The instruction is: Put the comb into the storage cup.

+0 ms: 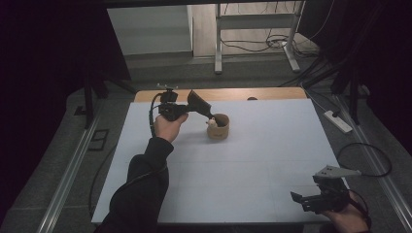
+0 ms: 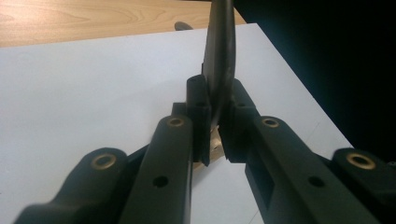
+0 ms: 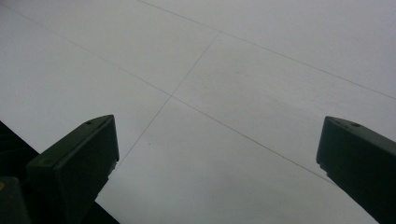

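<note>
Your left gripper (image 1: 206, 112) clamps a dark flat piece (image 2: 219, 56) over the wooden cup (image 1: 218, 127), pale object (image 1: 212, 122) inside; right gripper (image 1: 302, 199) gapes wide, empty.

Black, white and tan showing

The table (image 1: 252, 165) is showing white with thin grey lines; the cup (image 1: 218, 127) is looking tan, holding something possibly cream; both grippers' jaws are showing black.
</note>
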### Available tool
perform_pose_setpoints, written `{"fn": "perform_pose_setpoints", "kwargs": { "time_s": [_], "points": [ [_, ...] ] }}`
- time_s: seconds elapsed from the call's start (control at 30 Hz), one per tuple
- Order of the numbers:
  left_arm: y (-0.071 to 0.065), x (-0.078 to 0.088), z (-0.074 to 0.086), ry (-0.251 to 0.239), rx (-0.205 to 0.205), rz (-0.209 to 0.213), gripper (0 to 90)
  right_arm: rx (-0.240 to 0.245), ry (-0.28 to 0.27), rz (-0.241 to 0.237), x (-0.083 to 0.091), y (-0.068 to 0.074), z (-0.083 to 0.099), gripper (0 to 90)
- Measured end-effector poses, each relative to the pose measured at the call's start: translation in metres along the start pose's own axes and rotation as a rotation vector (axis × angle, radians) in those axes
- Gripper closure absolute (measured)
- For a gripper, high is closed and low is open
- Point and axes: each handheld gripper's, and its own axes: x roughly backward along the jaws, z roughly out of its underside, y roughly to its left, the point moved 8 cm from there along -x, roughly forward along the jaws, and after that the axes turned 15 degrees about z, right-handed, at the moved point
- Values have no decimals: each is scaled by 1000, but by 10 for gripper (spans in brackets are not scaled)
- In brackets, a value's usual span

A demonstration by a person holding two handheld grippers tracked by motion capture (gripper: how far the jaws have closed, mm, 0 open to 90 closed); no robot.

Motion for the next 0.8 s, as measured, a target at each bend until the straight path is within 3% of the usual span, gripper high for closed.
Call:
{"fn": "perform_pose_setpoints", "kwargs": {
  "time_s": [0.43,0.8],
  "points": [
    [3,0,3,-12,-22,-39,748,3,-1,1,0,0,0,0],
    [3,3,2,-18,-81,-94,586,-2,-6,6,1,0,0,0]
  ]
}}
